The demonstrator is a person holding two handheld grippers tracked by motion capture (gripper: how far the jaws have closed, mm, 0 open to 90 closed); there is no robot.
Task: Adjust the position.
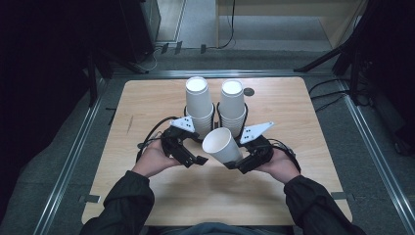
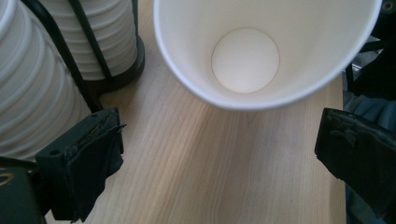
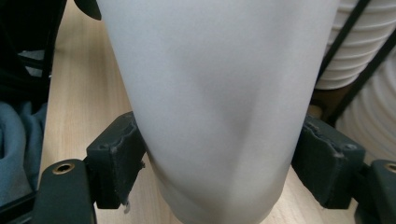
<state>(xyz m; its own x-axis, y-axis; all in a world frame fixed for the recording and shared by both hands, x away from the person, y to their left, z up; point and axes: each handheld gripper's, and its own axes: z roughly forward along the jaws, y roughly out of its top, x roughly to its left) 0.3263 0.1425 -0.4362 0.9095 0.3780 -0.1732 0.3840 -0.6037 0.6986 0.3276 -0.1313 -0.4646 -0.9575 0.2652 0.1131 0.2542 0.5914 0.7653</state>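
Right now got a single paper cup (image 1: 222,144) tilted above the table (image 1: 147,103), clamped near its base in the right claw (image 1: 234,164), mouth facing the left claw (image 1: 195,159), spread wide, gripping nothing. Near the two cup stacks (image 1: 198,100).

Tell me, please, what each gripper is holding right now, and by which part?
The right gripper clamps a single white paper cup by its lower wall near the base, denting it. The left gripper stands open, holding nothing.
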